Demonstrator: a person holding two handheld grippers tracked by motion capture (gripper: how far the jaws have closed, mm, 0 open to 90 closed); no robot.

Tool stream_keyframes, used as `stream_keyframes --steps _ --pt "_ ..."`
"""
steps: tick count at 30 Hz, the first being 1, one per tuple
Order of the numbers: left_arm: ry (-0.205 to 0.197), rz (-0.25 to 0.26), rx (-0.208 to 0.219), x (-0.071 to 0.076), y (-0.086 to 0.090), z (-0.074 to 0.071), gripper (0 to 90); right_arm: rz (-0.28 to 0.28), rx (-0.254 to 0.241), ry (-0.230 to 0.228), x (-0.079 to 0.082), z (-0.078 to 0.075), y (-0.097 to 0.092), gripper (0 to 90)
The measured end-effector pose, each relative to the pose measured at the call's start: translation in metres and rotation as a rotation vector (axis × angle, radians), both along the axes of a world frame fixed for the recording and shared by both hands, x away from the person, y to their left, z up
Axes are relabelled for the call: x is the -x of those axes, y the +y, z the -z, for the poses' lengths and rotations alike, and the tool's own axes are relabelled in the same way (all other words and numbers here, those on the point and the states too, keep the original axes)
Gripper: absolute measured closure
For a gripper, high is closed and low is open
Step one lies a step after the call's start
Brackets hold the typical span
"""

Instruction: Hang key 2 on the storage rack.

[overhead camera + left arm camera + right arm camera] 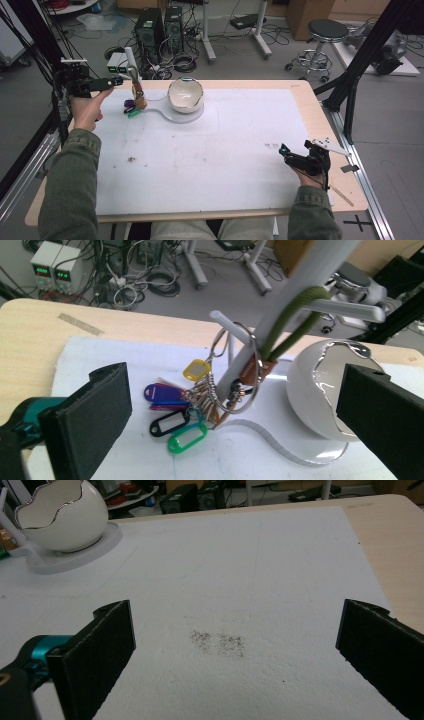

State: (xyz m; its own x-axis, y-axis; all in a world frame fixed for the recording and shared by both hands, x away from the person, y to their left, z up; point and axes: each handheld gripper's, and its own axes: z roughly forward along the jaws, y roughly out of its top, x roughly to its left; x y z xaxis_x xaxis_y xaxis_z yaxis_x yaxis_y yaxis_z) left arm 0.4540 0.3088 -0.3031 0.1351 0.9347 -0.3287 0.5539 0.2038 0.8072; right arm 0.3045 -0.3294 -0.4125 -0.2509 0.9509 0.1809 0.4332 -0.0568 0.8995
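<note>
A bunch of keys with coloured tags (182, 412) hangs by a metal ring (240, 367) on a peg of a white stand (295, 305), with an olive cord (292, 315) looped over it. In the high view the keys (134, 106) lie at the stand's foot (134, 75). A white egg-shaped bowl (185, 95) (320, 390) (62, 515) sits on the stand's round base. My left gripper (118, 80) (240, 425) is open, close in front of the keys. My right gripper (295, 150) (235, 655) is open low over the mat at the right, holding nothing.
A white mat (210, 145) covers the wooden table (320, 115). A dark smudge (217, 642) marks the mat in front of my right gripper. Beyond the table stand computer towers (157, 30), a stool (322, 37) and loose cables. Black frame posts (360, 60) rise at the right.
</note>
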Motion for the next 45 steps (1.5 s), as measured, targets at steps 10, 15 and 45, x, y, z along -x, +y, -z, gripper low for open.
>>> stream_keyframes --steps 10,15,45 --pt "-0.066 0.002 -0.020 0.024 -0.007 0.005 1.6 -0.003 0.003 -0.003 0.000 0.000 0.000 1.5" --pt "-0.090 0.008 -0.034 0.033 -0.012 0.011 1.6 -0.002 0.001 -0.003 0.000 0.000 0.000 1.5" --pt "-0.189 0.035 -0.106 0.093 -0.017 0.055 1.6 0.002 -0.002 -0.010 0.002 -0.001 -0.001 1.5"
